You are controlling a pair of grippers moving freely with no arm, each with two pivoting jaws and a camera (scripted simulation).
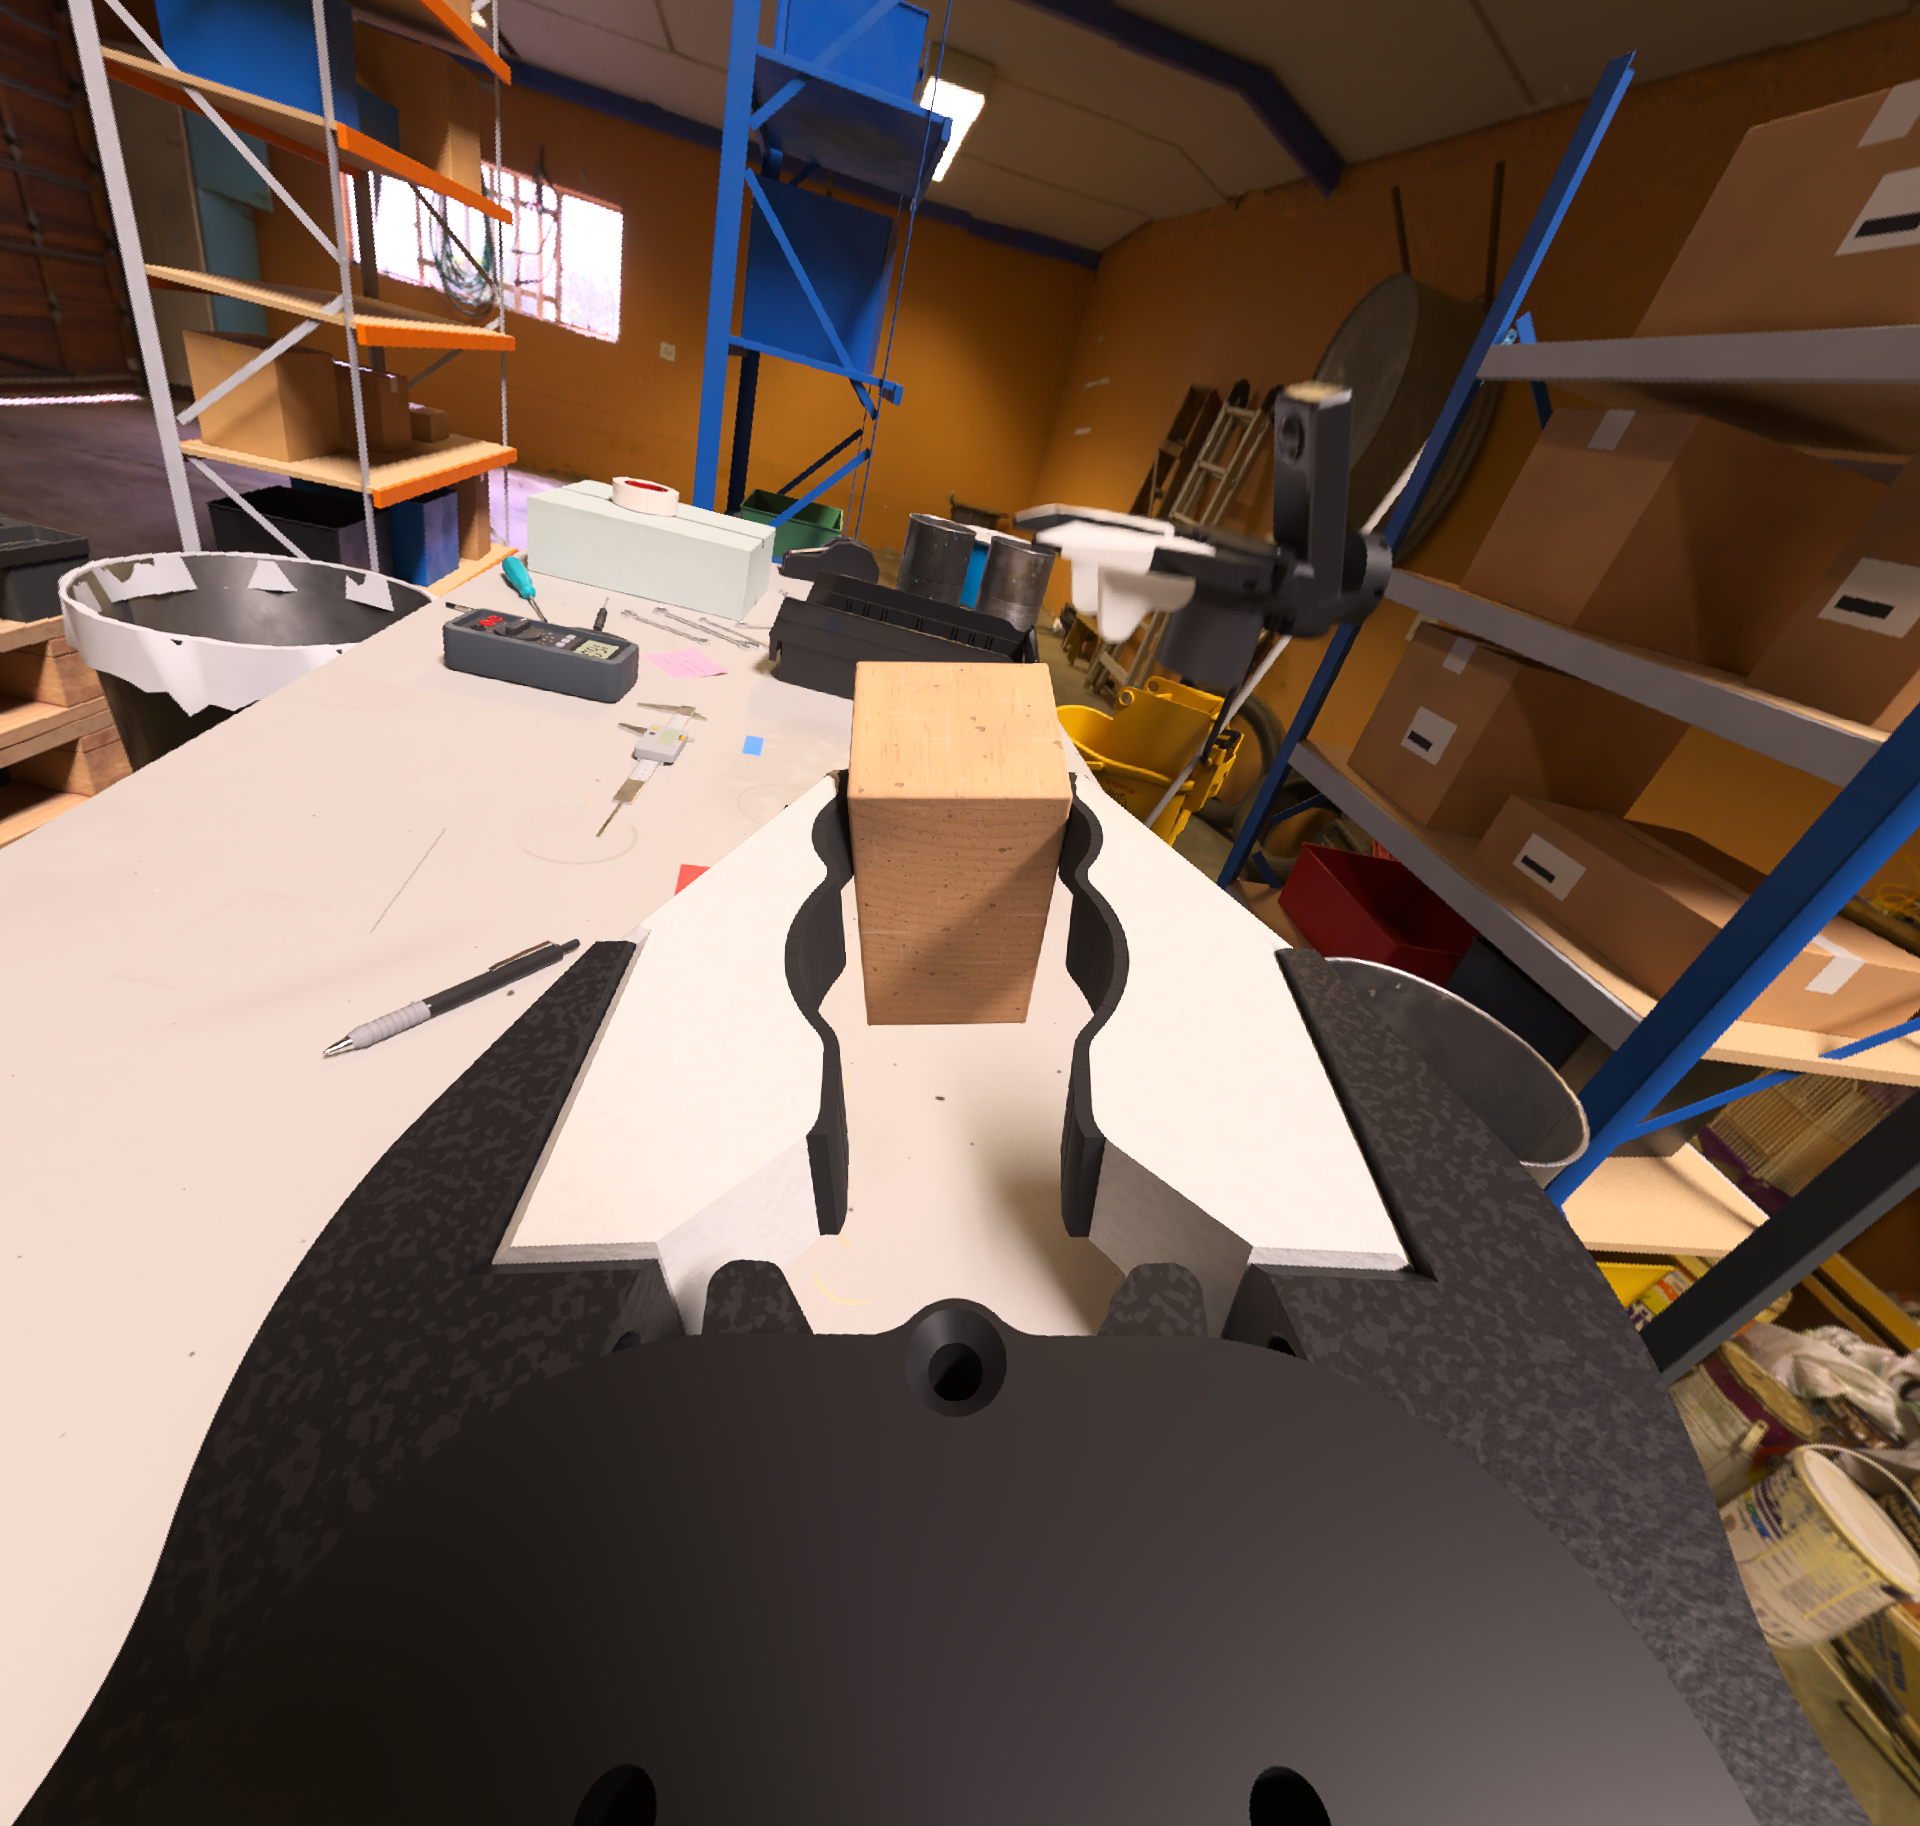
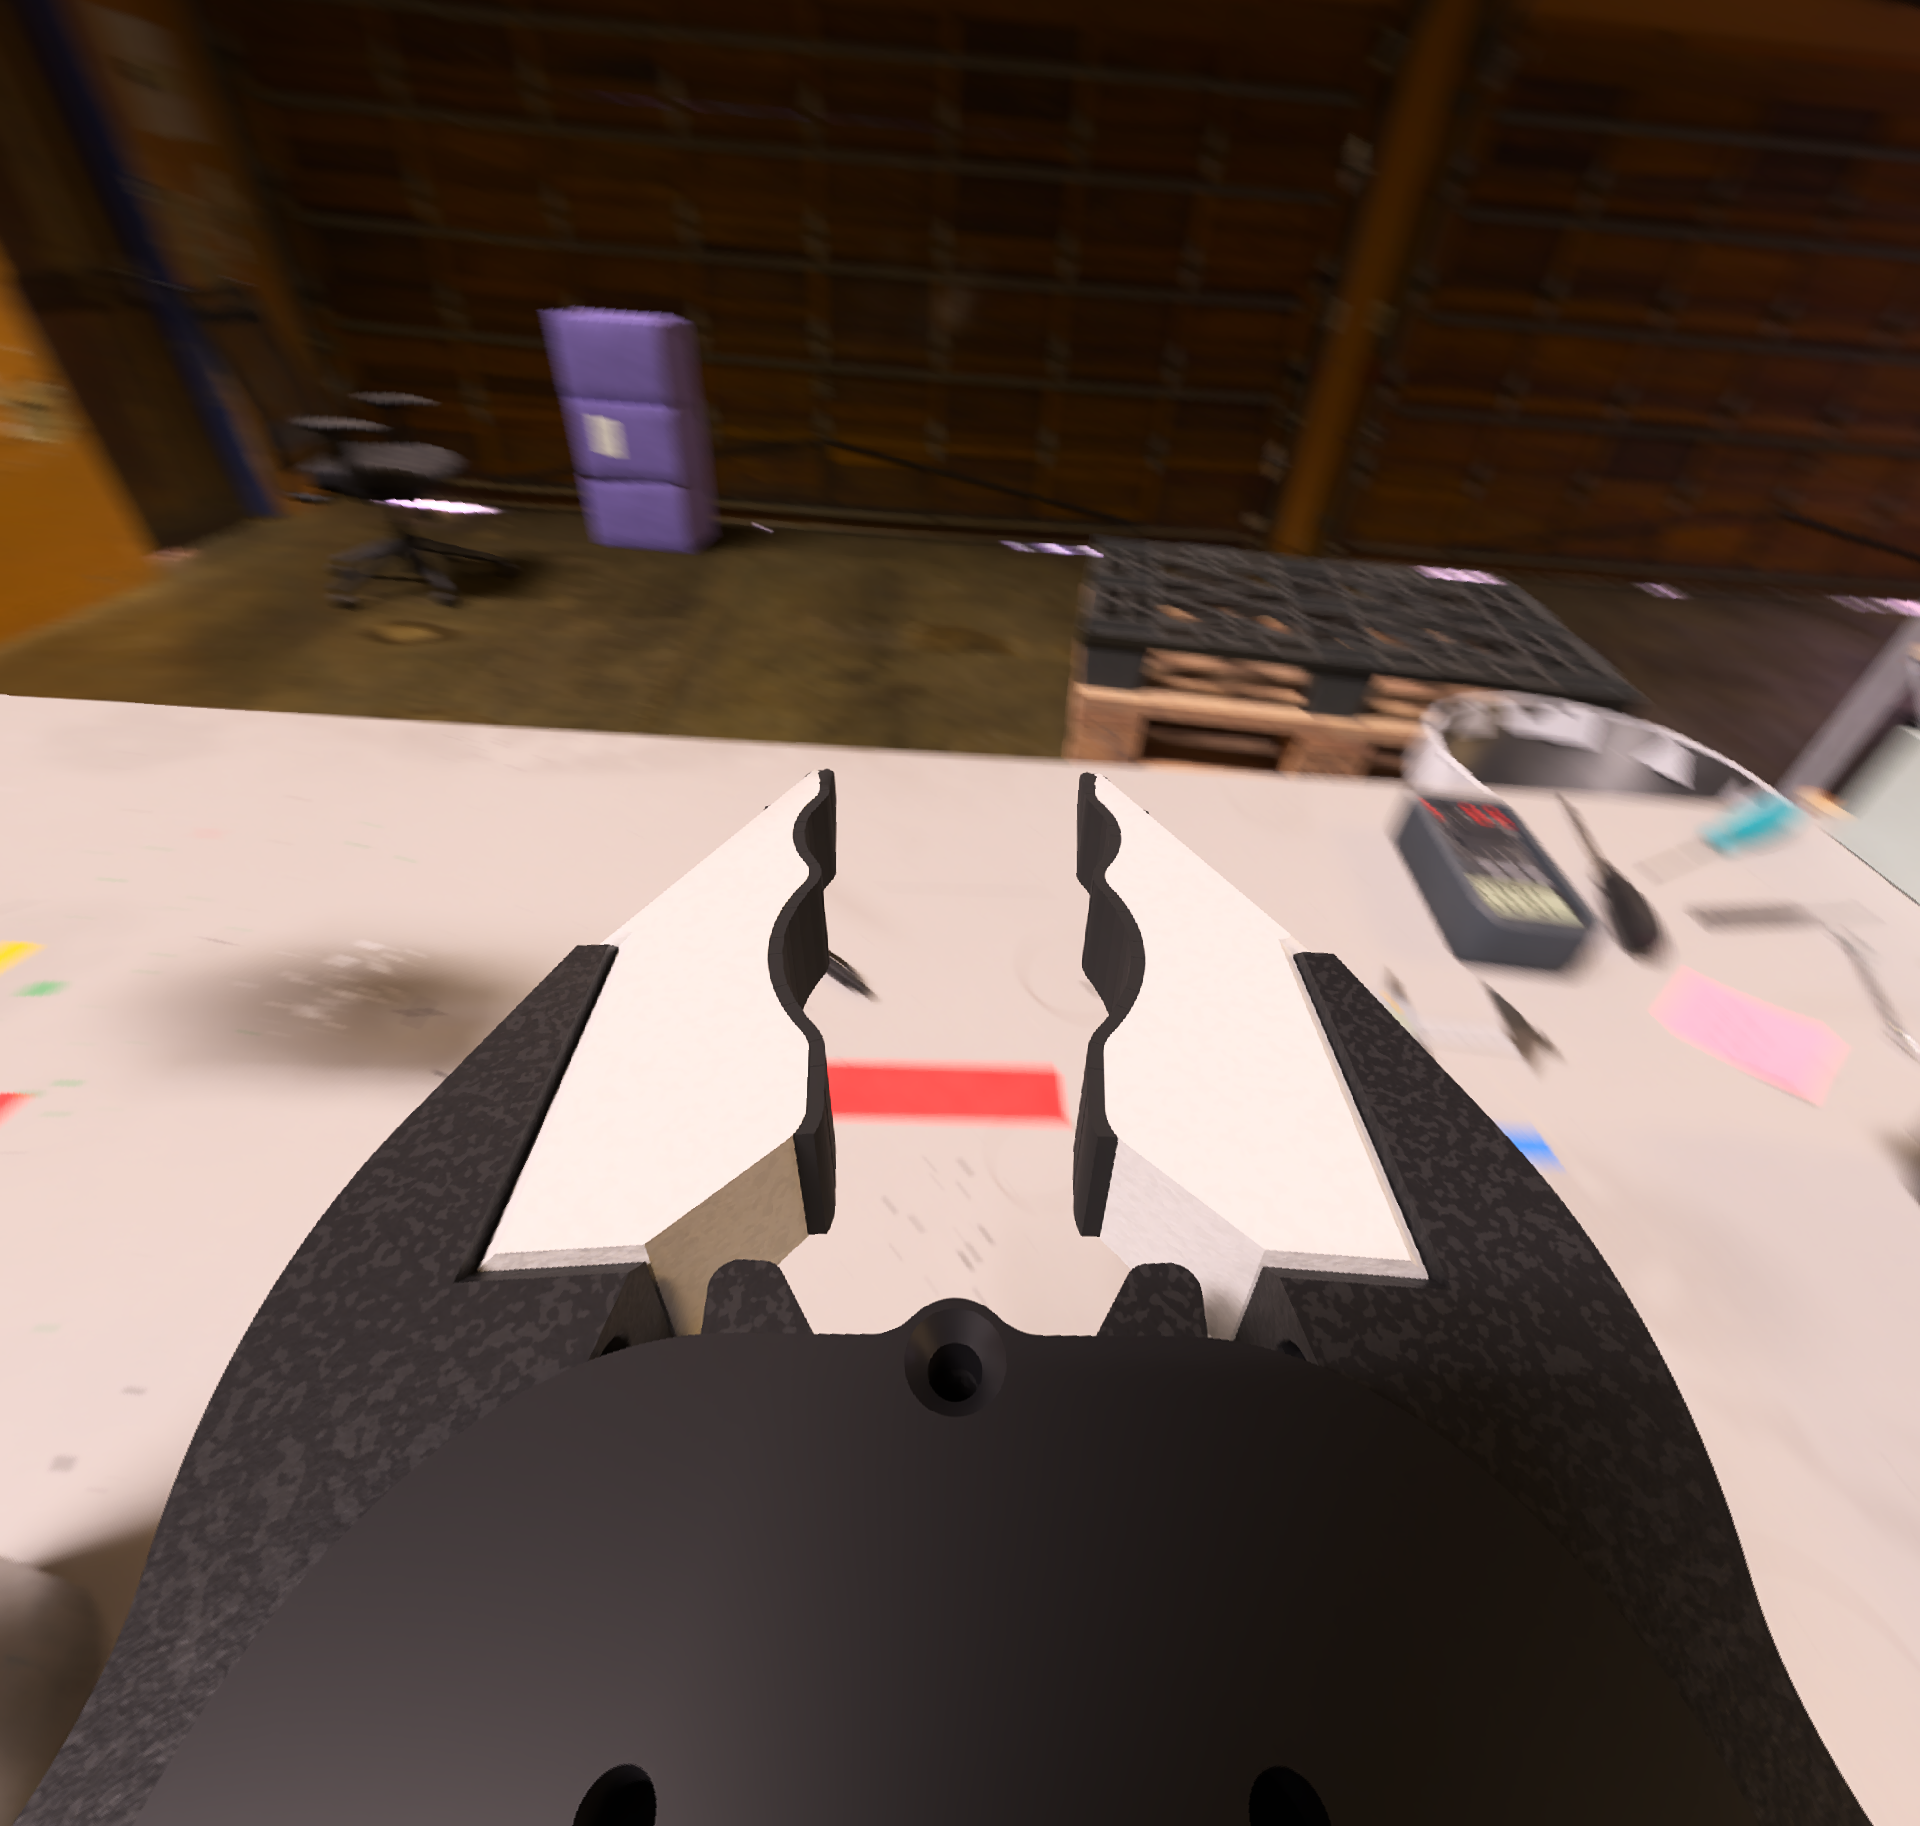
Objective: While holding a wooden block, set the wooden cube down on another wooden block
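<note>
My left gripper (image 1: 956, 789) is shut on a light wooden block (image 1: 954, 872) and holds it upright above the white table (image 1: 260, 945). The block fills the gap between the fingertips. My right gripper (image 2: 954, 789) is open and empty above the table, over a red tape mark (image 2: 945, 1090); its view is blurred. The right gripper also shows in the left wrist view (image 1: 1117, 571), farther off at the upper right, above the table's far right edge. No other wooden block or cube shows in either view.
On the table lie a pen (image 1: 447, 997), a multimeter (image 1: 540, 649), a caliper (image 1: 655, 753), a white box (image 1: 649, 550) with a tape roll (image 1: 644, 493), and a black bin (image 1: 894, 623). A bucket (image 1: 229, 623) stands at the left edge. Shelves stand to the right.
</note>
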